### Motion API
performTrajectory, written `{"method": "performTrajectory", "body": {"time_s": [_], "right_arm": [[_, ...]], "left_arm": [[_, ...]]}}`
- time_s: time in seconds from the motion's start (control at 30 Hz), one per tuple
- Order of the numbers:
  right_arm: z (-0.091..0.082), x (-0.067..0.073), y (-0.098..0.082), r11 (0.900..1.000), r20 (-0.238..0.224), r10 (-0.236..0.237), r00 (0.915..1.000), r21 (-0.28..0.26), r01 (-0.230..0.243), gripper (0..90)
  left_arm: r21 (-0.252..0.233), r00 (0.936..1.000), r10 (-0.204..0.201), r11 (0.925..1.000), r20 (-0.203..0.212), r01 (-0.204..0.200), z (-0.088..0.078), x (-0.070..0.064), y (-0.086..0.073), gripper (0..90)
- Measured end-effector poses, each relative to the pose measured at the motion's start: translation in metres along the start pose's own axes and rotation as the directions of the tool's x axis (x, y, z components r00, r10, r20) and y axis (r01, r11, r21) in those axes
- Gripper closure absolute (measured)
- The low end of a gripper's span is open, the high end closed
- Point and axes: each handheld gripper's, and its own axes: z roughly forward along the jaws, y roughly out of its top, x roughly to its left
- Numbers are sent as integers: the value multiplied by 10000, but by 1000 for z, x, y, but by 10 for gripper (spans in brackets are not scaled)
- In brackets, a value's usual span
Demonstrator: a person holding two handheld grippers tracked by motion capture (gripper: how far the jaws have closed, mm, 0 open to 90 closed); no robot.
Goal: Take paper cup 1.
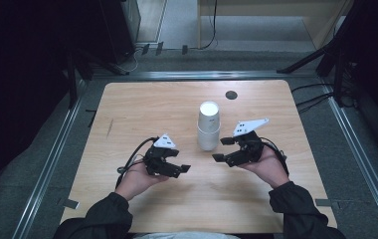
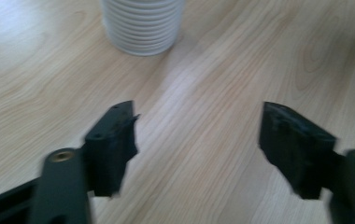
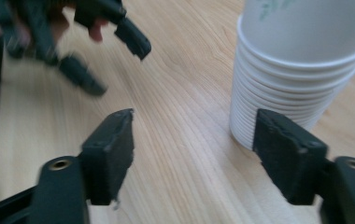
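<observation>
A stack of white paper cups [image 1: 209, 126] stands upside down near the middle of the wooden table [image 1: 142, 107]. Its ribbed rims [image 2: 142, 25] touch the wood, and the top cup [image 3: 306, 28] bears a faint green print. My left gripper [image 1: 180, 170] hovers low to the stack's left and nearer the person, jaws open and empty. My right gripper [image 1: 222, 149] sits just right of the stack, also open, with its right-hand jaw beside the stack's base [image 3: 241, 126]. The left gripper [image 3: 115, 51] shows blurred across the table in the right gripper view.
A small dark round disc [image 1: 231, 95] lies on the table behind the cups. Cables trail from both grippers. Metal rails [image 1: 52, 159] run along the table's sides, and dark stands and cables sit on the floor beyond.
</observation>
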Motion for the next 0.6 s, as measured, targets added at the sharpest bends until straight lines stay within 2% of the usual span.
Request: {"method": "performTrajectory", "body": {"time_s": [0.07,0.13,0.17,0.27,0.3,0.33,0.43,0.6], "right_arm": [[0,4,-2,9981,56,-616,9981,33,616,338],[0,5,-3,9974,102,-712,9974,100,711,355],[1,6,-4,9974,31,-675,9977,256,674,379],[5,5,-7,9957,9,-611,9981,697,609,392],[5,5,-7,9957,9,-611,9981,697,609,392],[6,4,-6,9934,27,-600,9982,983,595,392],[5,3,-4,9931,82,-578,9983,1029,566,394],[1,1,-3,9953,57,-556,9984,801,550,394]], "left_arm": [[153,9998,-202,9997,18,201,-7,7,-1,314],[188,9998,-195,9996,-23,195,-9,8,0,318],[200,9999,-102,9997,-87,104,-12,8,0,330],[140,9996,-227,9997,161,224,-18,10,-1,370],[129,9996,-256,9996,141,254,-19,9,-2,370],[140,9999,-92,9999,-50,92,-22,8,-3,386],[95,9999,-85,9999,-112,86,-24,8,-4,394],[-85,9995,-141,9999,-294,139,-26,11,-4,387]]}}
